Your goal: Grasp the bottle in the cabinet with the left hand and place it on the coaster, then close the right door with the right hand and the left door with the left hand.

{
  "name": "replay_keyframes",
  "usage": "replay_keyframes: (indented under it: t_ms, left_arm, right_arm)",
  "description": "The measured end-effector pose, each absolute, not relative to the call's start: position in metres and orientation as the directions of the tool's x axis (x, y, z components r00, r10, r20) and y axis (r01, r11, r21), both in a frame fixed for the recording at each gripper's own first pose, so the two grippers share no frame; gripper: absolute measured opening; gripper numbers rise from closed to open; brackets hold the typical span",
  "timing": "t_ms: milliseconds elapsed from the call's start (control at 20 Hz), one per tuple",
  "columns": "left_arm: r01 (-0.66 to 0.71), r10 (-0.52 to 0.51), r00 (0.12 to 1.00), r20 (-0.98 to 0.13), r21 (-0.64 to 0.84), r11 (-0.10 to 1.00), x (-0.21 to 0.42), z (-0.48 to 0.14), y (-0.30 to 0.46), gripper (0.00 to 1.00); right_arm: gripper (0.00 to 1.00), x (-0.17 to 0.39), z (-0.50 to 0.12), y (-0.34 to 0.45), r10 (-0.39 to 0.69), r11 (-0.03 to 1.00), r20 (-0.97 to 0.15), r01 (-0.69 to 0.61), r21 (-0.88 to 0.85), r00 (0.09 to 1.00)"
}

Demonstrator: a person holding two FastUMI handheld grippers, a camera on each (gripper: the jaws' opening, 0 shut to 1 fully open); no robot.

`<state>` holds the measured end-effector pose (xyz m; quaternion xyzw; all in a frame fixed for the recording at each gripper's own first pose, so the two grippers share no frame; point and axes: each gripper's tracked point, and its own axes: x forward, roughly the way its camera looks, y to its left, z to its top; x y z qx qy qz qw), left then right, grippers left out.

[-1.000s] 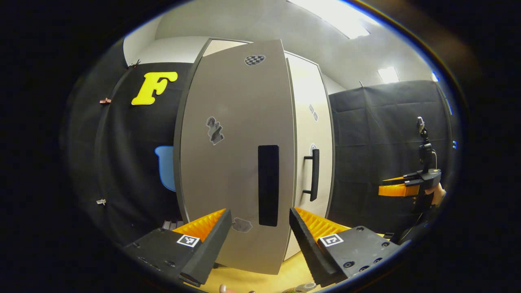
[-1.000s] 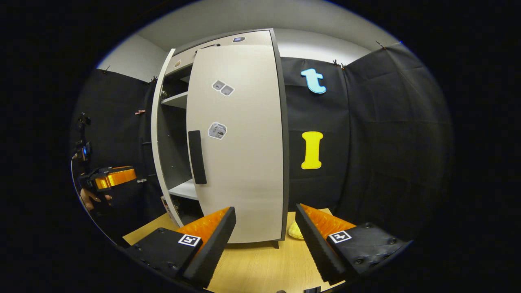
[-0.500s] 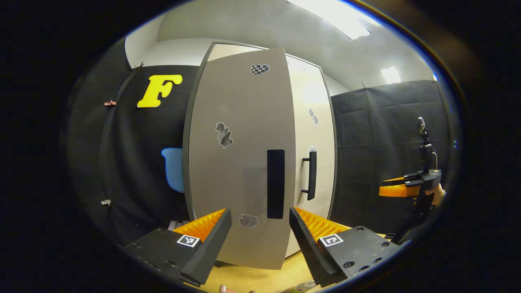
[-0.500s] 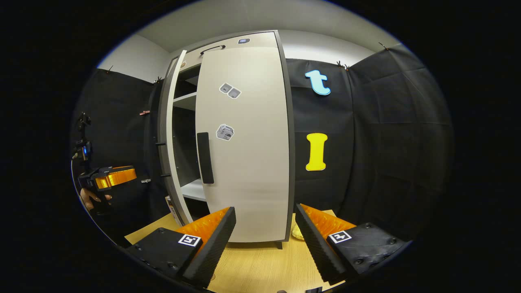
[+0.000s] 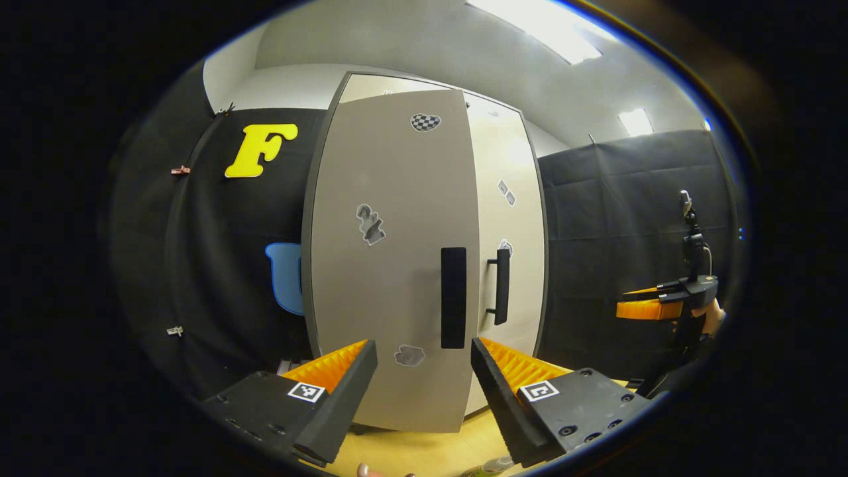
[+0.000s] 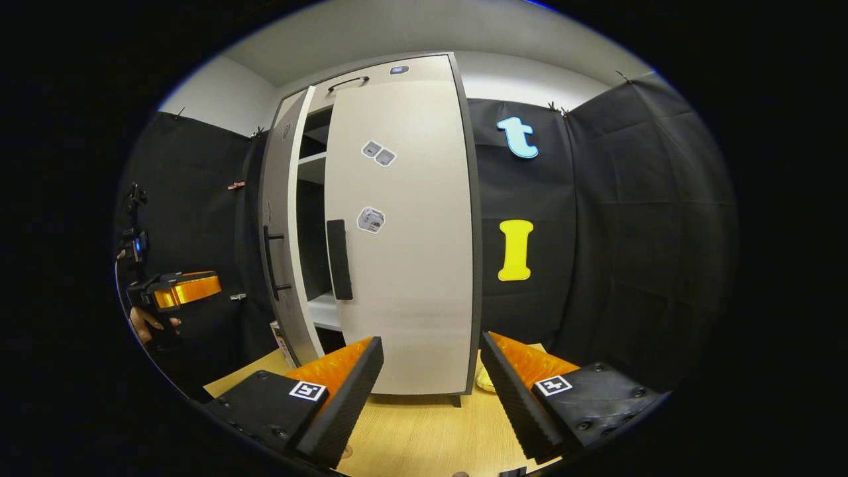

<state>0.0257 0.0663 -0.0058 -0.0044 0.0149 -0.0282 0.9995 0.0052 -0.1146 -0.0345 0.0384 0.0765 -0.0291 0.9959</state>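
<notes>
The grey cabinet's left door [image 5: 391, 265] stands just beyond my left gripper [image 5: 424, 351], which is open with nothing between its fingers. That door's black handle [image 5: 453, 297] lies close to the right door's handle [image 5: 501, 286]. In the right gripper view the right door [image 6: 404, 252] sits flat against the cabinet, while the left door [image 6: 281, 245] is still ajar, with a narrow gap [image 6: 311, 232] showing shelves. My right gripper [image 6: 432, 348] is open and empty, held back from the cabinet. A clear object [image 5: 493, 467], perhaps the bottle, peeks in at the bottom edge.
The cabinet stands on a light wooden table [image 6: 411, 430]. A pale yellow object [image 6: 485, 379] lies by the cabinet's right foot. The right gripper [image 5: 646, 308] hangs far right with a hand on it; the left gripper [image 6: 182, 290] shows far left.
The left door has swung further towards the cabinet and the gap beside the right door has narrowed. Both grippers have stayed open and nearly still.
</notes>
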Motion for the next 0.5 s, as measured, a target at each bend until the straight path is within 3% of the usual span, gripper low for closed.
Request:
replay_keyframes:
  t_ms: [500]
  left_arm:
    - [0.11, -0.11, 0.994, -0.006, -0.015, 0.994, 0.028, -0.009, 0.062, 0.91]
  right_arm:
    - [0.98, -0.006, -0.02, -0.107, -0.087, 0.994, -0.13, 0.094, 0.053, 0.988]
